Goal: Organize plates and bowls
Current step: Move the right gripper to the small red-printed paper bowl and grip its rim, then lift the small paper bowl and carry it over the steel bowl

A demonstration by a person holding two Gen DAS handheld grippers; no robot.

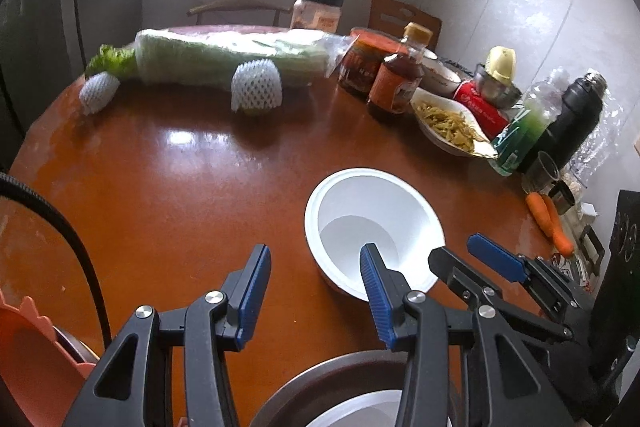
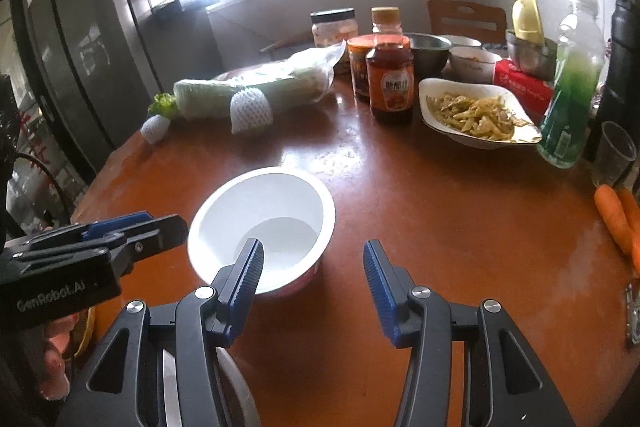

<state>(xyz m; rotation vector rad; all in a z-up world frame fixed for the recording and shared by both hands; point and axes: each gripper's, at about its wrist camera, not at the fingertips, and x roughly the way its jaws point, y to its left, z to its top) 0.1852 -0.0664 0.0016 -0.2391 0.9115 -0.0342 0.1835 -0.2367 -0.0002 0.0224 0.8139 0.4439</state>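
Here the white bowl (image 1: pixel 374 227) sits amid bare tabletop (image 1: pixel 180 187)

Bowl (image 2: pixel 262 227) on table (image 2: pixel 440 247), bottles (image 2: pixel 390 83) behind it.

The paper bowl (image 1: pixel 374 227) is plain white inside and the table (image 1: pixel 180 187) is glossy orange-brown. The carrots (image 1: pixel 550 223) are orange. The fruit sleeve (image 1: pixel 256 87) has a white net pattern, and the gripper pads (image 2: pixel 250 275) are blue with ribs.
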